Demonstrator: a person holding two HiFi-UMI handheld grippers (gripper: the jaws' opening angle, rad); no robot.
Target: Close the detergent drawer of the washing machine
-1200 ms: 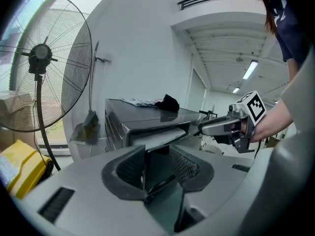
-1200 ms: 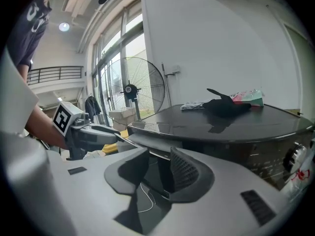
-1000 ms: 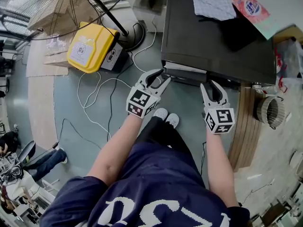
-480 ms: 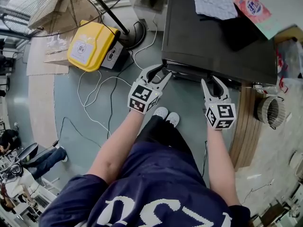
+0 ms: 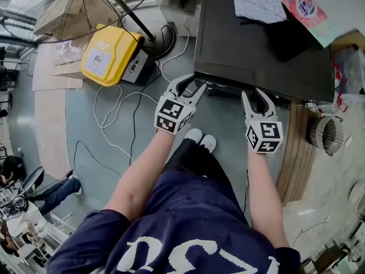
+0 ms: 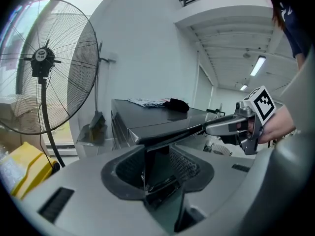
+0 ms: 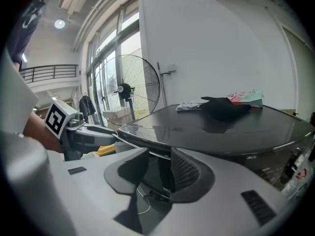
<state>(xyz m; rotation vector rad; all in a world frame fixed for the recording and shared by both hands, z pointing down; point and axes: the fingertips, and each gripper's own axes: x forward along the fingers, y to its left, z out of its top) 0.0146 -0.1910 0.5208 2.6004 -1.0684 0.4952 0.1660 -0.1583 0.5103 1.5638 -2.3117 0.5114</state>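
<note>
The detergent drawer (image 5: 227, 89) is sitting deeper in the washing machine (image 5: 256, 44) than a second ago, now nearly flush with its front edge, and both claws are standing closer to it. The left claw (image 5: 191, 86) is hovering open at the drawer's 9 o'clock. The right claw (image 5: 256, 96) is hovering open at its 3 o'clock, and neither is gripping anything.

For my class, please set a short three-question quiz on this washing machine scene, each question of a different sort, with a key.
1. True or false: the left gripper and the right gripper are both at the front edge of the washing machine.
2. What stands on the floor near the fan? A) a yellow container B) a red bucket C) a blue crate
3. Fill in: the right gripper's fingers stand ___.
Key: 1 true; 2 A; 3 apart.
</note>
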